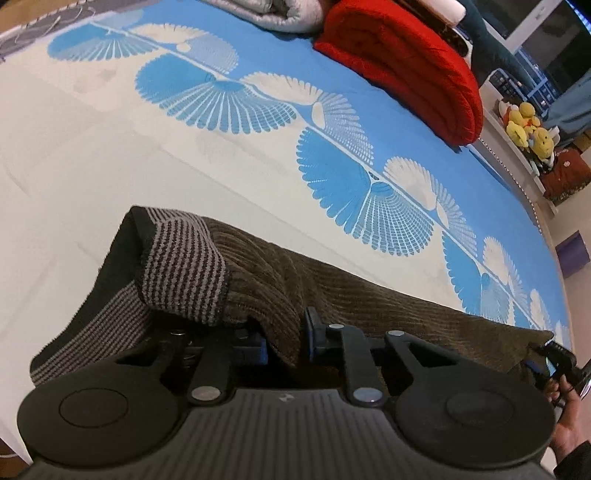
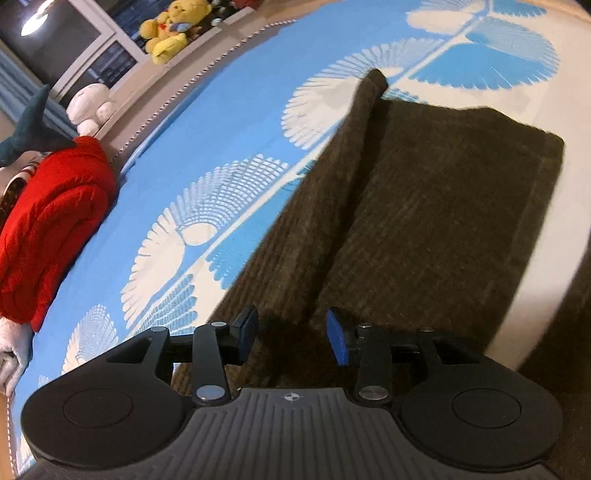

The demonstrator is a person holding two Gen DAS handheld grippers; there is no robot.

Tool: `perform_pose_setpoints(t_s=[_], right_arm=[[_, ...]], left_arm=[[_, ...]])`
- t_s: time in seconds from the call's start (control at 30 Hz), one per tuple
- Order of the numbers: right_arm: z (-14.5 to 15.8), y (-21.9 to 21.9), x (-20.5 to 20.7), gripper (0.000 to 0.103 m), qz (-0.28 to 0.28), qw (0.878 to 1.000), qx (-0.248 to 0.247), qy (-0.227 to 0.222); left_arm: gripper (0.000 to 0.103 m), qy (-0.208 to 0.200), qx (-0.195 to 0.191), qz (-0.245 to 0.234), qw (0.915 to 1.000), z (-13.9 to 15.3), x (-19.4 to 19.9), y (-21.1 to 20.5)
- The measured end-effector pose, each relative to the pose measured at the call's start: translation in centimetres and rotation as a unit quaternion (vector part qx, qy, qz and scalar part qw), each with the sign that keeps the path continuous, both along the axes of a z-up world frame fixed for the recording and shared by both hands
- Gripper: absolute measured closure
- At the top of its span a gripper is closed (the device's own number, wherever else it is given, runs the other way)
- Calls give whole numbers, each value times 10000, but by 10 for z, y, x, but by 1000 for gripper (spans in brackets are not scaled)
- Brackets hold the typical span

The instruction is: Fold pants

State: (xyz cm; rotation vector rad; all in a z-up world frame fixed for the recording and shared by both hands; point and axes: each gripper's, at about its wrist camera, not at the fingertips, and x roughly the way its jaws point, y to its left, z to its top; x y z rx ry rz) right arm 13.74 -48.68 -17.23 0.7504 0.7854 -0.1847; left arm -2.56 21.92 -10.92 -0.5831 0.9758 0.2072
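Note:
Brown corduroy pants point(image 1: 369, 295) lie on the bed, and their grey-and-black striped waistband point(image 1: 184, 266) is turned over at the left end. My left gripper point(image 1: 286, 338) is shut on a fold of the brown fabric just beside the waistband. In the right wrist view the pants point(image 2: 424, 203) stretch away as a folded dark band. My right gripper point(image 2: 291, 336) hovers low over their near end, open, with its blue pads apart and fabric beneath them, not pinched. The right gripper also shows at the far right edge of the left wrist view, held by a hand point(image 1: 565, 435).
The bed sheet point(image 1: 221, 48) is blue and cream with fan patterns. A folded red quilt point(image 1: 402, 66) and a grey blanket point(image 1: 273, 11) lie at the far side. Yellow plush toys point(image 1: 524, 125) sit on a ledge beyond the bed edge.

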Motion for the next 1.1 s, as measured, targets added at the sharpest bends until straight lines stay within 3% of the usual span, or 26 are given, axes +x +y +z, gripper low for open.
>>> perform_pose_setpoints(t_s=[0.07, 0.1, 0.23, 0.37, 0.6, 0.7, 0.77, 0.83, 0.9, 0.97, 1.1], right_arm=[[0, 3, 2, 82, 185, 9997, 22, -138], [2, 6, 2, 99, 270, 9994, -86, -176], [19, 7, -10, 100, 256, 9983, -289, -435], [61, 4, -39, 100, 193, 9958, -371, -814], [127, -3, -150, 101, 78, 9909, -522, -1242], [132, -5, -197, 101, 210, 9938, -708, -836], [118, -10, -220, 101, 356, 9967, -697, -228], [86, -22, -236, 101, 373, 9968, -285, 648], [62, -35, -247, 100, 319, 9939, 215, 1033], [50, -41, -253, 99, 354, 9914, 192, 1247], [51, -62, -270, 95, -233, 9942, 102, 1048]], left_arm=[[85, -40, 36, -36, 10000, 3, -3, 0], [86, -72, 46, -42, 10000, 6, -5, 1], [88, -187, 44, -71, 9998, 16, -13, 6], [92, -360, 156, -211, 9990, 28, -24, 10], [93, -844, 192, -299, 9958, 49, -71, 36], [93, -630, 138, -411, 9971, 39, -87, 47], [93, -101, 187, -568, 9982, 21, -88, 47], [92, 730, 234, -621, 9951, -7, -83, 45], [91, 1072, 65, -415, 9933, -22, -77, 47], [88, 1089, -36, -173, 9939, -22, -71, 51], [76, 1105, -326, 282, 9929, -21, -67, 55]])
